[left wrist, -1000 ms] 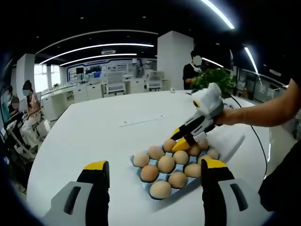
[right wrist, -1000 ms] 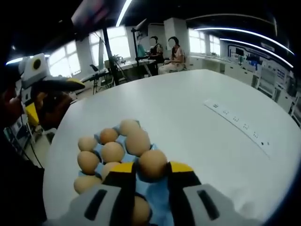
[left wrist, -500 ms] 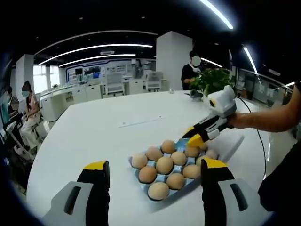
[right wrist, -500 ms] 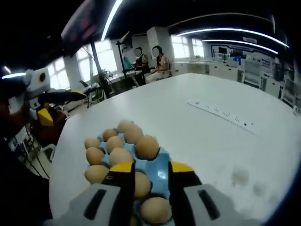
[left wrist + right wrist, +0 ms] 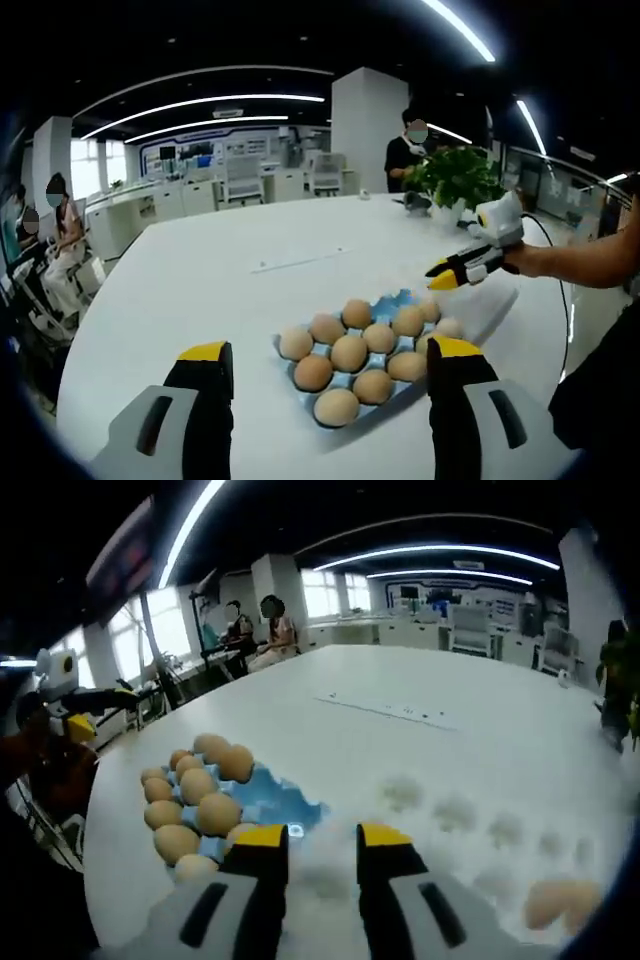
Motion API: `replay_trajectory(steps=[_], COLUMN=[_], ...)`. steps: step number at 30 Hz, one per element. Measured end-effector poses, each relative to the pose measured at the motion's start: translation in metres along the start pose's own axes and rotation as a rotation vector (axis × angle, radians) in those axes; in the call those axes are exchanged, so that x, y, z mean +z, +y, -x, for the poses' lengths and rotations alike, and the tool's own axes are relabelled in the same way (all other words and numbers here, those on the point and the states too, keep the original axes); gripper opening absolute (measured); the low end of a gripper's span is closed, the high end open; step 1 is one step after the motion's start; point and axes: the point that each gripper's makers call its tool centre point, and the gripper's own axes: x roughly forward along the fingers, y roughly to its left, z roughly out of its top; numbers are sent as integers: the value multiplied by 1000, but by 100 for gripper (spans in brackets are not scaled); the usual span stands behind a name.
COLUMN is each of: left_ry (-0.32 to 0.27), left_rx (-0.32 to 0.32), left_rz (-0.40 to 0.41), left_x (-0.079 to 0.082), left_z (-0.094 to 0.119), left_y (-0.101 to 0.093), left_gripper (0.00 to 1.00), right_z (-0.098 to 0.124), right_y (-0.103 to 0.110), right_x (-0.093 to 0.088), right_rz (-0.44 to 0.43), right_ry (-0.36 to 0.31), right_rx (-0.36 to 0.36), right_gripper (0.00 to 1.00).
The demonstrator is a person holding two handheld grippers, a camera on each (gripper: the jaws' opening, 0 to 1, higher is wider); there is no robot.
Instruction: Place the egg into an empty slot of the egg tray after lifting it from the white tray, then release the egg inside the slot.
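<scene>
A blue egg tray [image 5: 392, 300] holding several brown eggs [image 5: 351, 351] lies on the white table just ahead of my left gripper [image 5: 330, 350], which is open with nothing between its yellow-tipped jaws. My right gripper [image 5: 440, 277], held in a person's hand, hovers past the egg tray over the white tray [image 5: 492, 305]. In the right gripper view, my right gripper [image 5: 323, 837] stands open and empty above the dimpled white tray [image 5: 460, 852]. The egg tray [image 5: 272, 796] lies to its left. One egg [image 5: 555, 900] rests in the white tray at lower right.
The round white table [image 5: 250, 260] stretches far and left. A potted plant [image 5: 455, 175] stands at its far side, with a person behind it. My left gripper [image 5: 105, 708] shows beyond the egg tray. Seated people and desks fill the room behind.
My right gripper has let go of an egg in the blue tray's near slot and drawn back over the white tray. The left gripper has stayed put.
</scene>
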Motion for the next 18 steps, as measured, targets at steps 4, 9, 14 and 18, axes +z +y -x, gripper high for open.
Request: replay_trajectory(steps=[4,9,14,18], left_ry=[0,3,3,4], left_rx=[-4,-4,1,-1], left_rz=[0,-1,5,2], left_x=[0,-1,-2,-2], left_z=[0,0,-1,-2], left_y=[0,1,4,4], left_gripper=[81,80,80,80], right_z=[23,54,80,83], right_y=[-37,-80,-118,-126], right_x=[2,8,-2,-17], right_rz=[-26,-19,-51,-74], right_ry=[-42,-99,-107,-62], right_rx=[-139,-311,-459,-494], right_gripper=[26,26,26,26])
